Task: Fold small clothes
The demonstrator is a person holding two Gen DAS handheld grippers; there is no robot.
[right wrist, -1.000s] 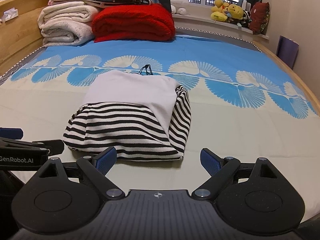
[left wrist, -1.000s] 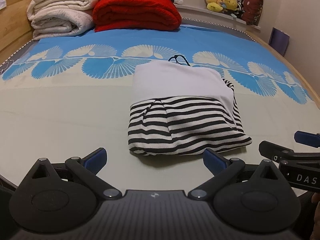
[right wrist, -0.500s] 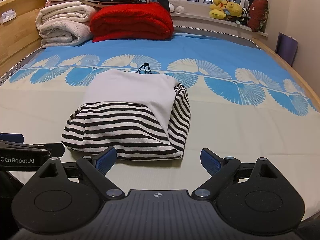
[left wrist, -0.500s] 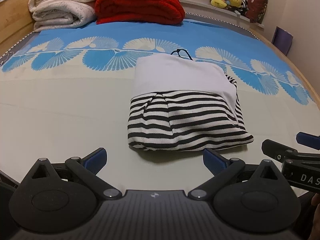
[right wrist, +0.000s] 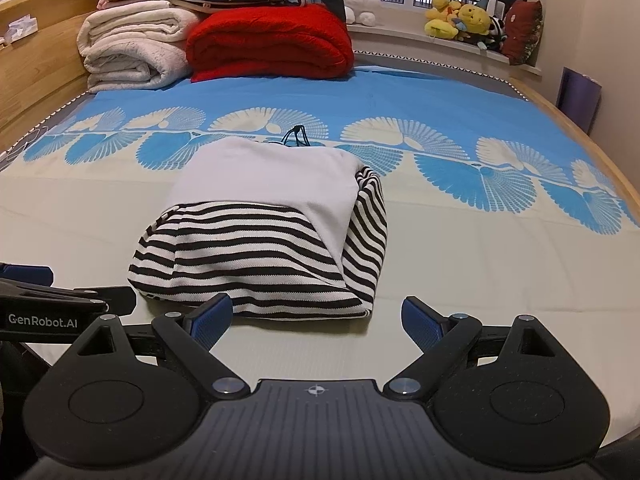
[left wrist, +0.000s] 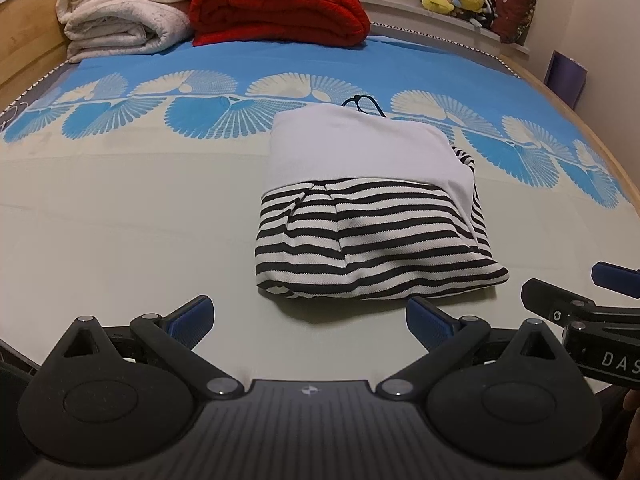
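Folded striped garment point(left wrist: 372, 240) lying on the bed point(left wrist: 120, 220), just beyond both grippers. Left gripper point(left wrist: 310, 318) and right gripper point(right wrist: 318, 316): jaws spread wide, empty, clear of the cloth.

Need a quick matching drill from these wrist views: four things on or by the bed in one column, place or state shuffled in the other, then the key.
Things:
1. striped garment
2. red blanket
3. white towels
4. yellow plush toys

Places or states:
A. on the window ledge
B. folded, mid-bed, just ahead of both open grippers
C. rolled stack at the bed's far left, by the wooden headboard
D. folded at the far end, right of the white stack

Pairs: 1-B, 2-D, 3-C, 4-A
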